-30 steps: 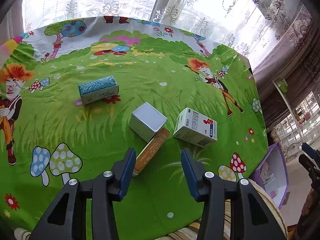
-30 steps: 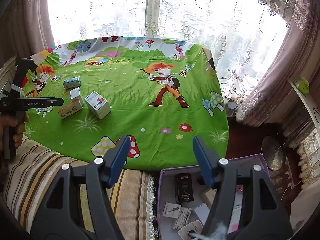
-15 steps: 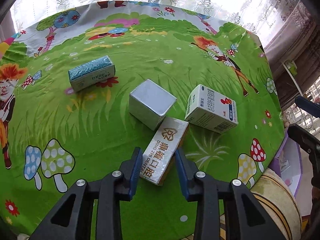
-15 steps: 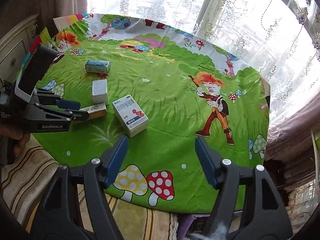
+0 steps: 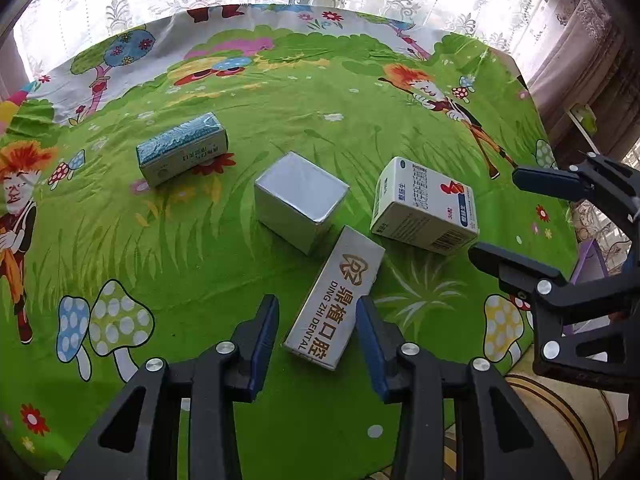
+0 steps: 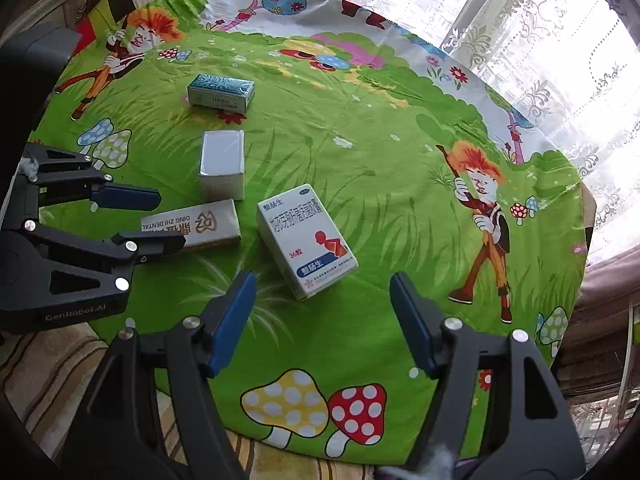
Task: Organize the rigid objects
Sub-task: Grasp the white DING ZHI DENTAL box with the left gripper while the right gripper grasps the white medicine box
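Four boxes lie on a green cartoon tablecloth (image 5: 200,264). A long white dental box (image 5: 336,296) (image 6: 200,224) lies between the fingers of my left gripper (image 5: 316,340) (image 6: 172,220). Its jaws are opening, and a slim gap shows beside the left pad. A silver box (image 5: 300,200) (image 6: 222,164) touches the dental box's far end. A teal box (image 5: 182,152) (image 6: 221,92) lies farther back on the left. My right gripper (image 6: 322,320) (image 5: 492,214) stands open and empty just short of a white medicine box (image 6: 306,240) (image 5: 426,204).
A purple bin (image 5: 588,260) sits below the table's right edge. A striped cushion (image 6: 48,368) runs along the near edge. Lace curtains (image 6: 540,60) hang behind the table. The far and right parts of the cloth carry no objects.
My left gripper dropped down around the dental box, narrowed on it, then widened again. My right gripper swung from above the purple bin to over the table beside the medicine box.
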{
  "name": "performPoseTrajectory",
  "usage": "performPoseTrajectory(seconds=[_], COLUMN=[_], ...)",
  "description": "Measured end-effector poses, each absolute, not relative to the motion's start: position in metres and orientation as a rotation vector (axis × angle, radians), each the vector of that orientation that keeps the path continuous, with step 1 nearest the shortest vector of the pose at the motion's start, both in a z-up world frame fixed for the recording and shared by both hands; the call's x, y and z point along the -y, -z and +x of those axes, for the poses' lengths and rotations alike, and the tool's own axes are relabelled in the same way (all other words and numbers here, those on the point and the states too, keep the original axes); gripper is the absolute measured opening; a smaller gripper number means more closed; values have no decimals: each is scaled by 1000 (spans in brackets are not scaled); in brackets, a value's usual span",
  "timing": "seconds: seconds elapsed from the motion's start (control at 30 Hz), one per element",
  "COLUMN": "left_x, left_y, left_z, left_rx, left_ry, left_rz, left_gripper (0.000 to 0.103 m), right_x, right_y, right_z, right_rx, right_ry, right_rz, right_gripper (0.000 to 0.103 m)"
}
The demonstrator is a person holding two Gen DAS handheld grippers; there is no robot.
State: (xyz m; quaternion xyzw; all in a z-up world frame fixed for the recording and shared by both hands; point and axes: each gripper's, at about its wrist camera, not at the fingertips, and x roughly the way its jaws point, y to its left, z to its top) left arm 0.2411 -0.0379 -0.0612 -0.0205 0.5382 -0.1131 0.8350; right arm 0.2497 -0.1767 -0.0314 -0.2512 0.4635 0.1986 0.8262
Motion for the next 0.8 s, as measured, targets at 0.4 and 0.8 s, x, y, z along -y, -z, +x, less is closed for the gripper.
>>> performPoseTrajectory(seconds=[0.4, 0.8], left_x=[44, 42], left_y=[65, 61], left_z=[241, 237], left_rx=[-1158, -1143], left_ry=[271, 265], left_rz=[-34, -70], left_gripper=[36, 34], right_x=[158, 158], right_y=[57, 54], right_z=[266, 273], right_rx=[-1011, -955], right_ry=[-493, -489], right_rz=[-575, -511], right_gripper=[72, 50])
